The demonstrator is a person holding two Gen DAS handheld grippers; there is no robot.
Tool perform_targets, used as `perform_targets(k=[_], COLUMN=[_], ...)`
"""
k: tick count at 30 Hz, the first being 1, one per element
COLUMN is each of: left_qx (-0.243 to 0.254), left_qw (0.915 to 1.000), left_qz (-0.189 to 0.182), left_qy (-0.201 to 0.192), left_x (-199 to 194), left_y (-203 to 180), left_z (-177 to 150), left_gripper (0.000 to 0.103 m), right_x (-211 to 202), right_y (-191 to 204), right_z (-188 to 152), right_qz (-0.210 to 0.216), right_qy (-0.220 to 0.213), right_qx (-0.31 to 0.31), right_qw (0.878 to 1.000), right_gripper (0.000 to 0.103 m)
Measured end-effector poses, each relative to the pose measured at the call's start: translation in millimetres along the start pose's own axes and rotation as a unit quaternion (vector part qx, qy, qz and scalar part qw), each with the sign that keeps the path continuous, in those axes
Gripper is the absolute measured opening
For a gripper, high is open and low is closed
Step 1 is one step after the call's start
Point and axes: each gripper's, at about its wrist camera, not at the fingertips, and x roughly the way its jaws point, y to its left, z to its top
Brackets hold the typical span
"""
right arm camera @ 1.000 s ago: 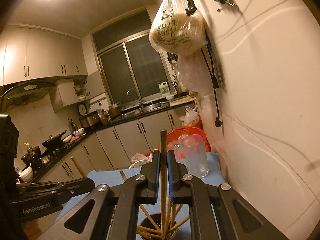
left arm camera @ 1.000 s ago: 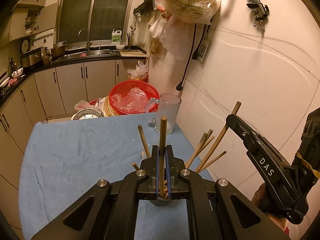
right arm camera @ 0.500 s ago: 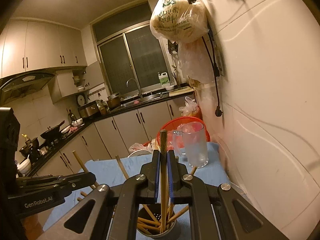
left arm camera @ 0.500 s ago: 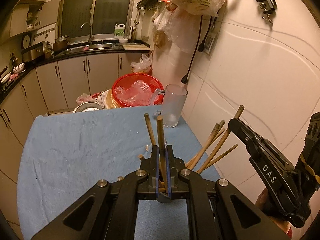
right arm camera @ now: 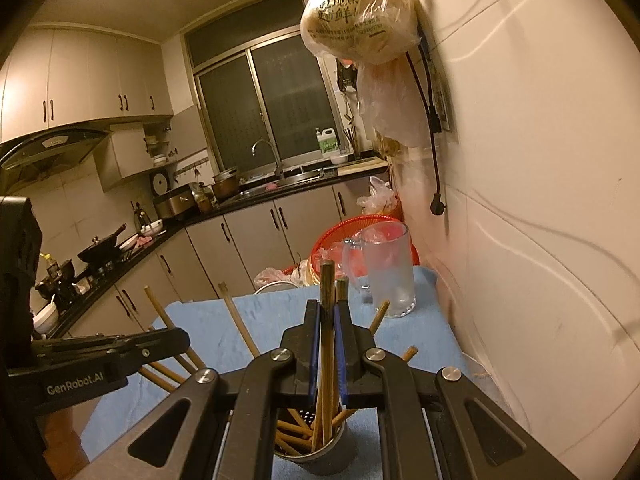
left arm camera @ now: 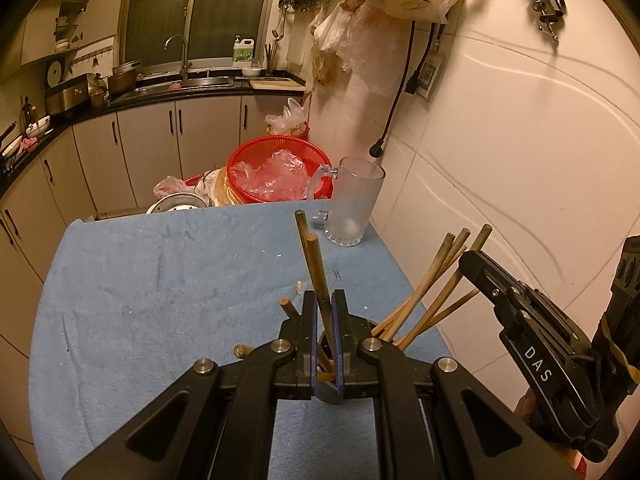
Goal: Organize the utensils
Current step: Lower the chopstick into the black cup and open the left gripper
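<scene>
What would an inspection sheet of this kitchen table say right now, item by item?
Surface: blue cloth covers the table, a few crumbs.
Job's things: wooden chopsticks stand in a grey cup.
Clutter: frosted glass mug; red basket behind.
Grippers: left gripper shut on a chopstick; right gripper shut on another chopstick, both over the cup.
Cables: black cord hangs down the wall.
Surroundings: counter, sink, cupboards.

A home kitchen: grey cabinets (right arm camera: pixel 256 236) run under a black counter with a sink (right arm camera: pixel 296 178) and tap (right arm camera: pixel 266 152), a range hood (right arm camera: pixel 52 148) hangs above a wok (right arm camera: pixel 102 248), and plastic bags (right arm camera: pixel 356 16) hang on the wall.
</scene>
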Motion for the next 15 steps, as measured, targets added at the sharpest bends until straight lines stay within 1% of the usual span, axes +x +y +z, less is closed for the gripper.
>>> perform_targets(k=[8, 15], left_qx=[0.000, 0.006], left_qw=[1.0000, 0.9999], left_qz=[0.001, -0.001], left_qy=[0.009, 0.012], left_x=[7, 10], left_y=[1, -4], left_z=[-5, -9], left_gripper=[0.008, 0.008], right_x=[6, 6], right_y=[2, -1], right_z=[-12, -13], right_qz=[0.001, -0.001], right_qy=[0.014, 0.019], right_qx=[-0.004, 0.001], right_qw=[1.000, 1.000], right_gripper=[0.008, 0.008])
